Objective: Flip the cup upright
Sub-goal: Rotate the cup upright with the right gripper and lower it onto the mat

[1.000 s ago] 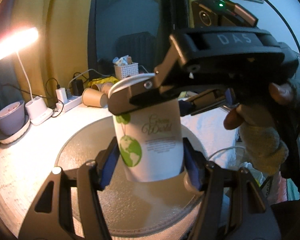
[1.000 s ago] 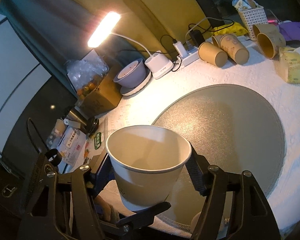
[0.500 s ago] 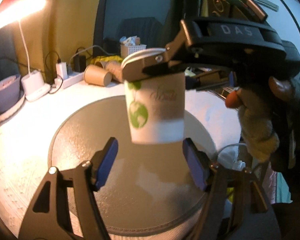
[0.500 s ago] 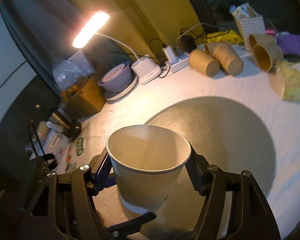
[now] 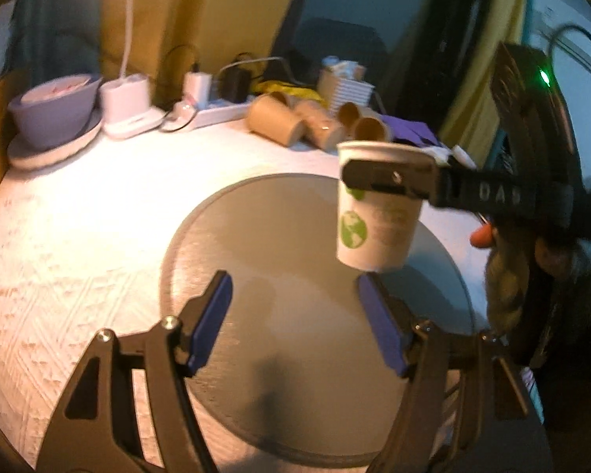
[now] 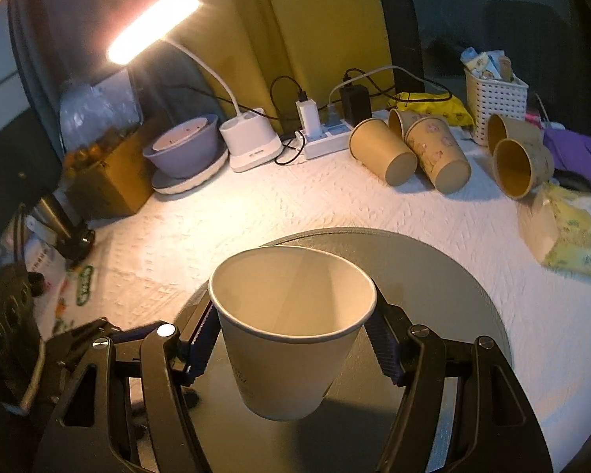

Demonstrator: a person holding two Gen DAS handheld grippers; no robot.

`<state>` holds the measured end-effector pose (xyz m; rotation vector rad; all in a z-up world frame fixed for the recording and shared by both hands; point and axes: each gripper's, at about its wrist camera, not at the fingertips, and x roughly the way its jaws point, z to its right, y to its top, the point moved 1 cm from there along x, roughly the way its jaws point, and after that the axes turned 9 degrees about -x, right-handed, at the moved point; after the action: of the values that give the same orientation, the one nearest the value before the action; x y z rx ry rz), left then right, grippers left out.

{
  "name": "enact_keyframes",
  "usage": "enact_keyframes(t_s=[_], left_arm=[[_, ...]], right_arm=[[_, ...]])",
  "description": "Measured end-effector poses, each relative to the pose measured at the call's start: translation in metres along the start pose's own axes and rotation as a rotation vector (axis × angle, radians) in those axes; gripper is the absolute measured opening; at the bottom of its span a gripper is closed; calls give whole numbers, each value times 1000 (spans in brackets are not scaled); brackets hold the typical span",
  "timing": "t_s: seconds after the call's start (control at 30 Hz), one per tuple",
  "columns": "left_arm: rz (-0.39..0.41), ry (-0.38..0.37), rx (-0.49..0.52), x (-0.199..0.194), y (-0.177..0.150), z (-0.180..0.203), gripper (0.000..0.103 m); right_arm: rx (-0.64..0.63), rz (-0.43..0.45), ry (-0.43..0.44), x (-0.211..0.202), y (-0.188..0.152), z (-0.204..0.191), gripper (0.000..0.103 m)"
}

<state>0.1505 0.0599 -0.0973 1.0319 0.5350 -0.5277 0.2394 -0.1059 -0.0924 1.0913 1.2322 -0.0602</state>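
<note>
Place: a lived-in room at home, dim, lit by one lamp.
Light: a desk lamp [image 6: 153, 25] glowing over the worktop [image 6: 256, 213].
Cover: white textured cloth with a round grey mat [image 6: 453, 276].
Clutter: power strip [image 6: 327, 140] with chargers, a lilac bowl [image 6: 185, 149], brown paper cups [image 6: 382, 151] lying over, a white basket [image 6: 494, 104] (stuffed with packets).
Backdrop: yellow curtain [image 6: 327, 19].

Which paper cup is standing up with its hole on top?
The white cup with the green globe, held in the right gripper above the grey mat. The brown cups lie on their sides.
</note>
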Motion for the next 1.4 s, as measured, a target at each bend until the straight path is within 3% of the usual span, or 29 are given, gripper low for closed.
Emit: enact_keyframes(t_s=[0.27,0.53,1.4], left_arm=[[-2,25,-66,8,9,-22,69],[-9,33,-84,13,10,-26,69],[33,95,-50,-16,-12,-9,69]], right_arm=[[-118,-1,-96,25,4,-10,71],[-148,4,-124,32,1,-8,71],[-132,12,-171,-7,-35,-21,74]])
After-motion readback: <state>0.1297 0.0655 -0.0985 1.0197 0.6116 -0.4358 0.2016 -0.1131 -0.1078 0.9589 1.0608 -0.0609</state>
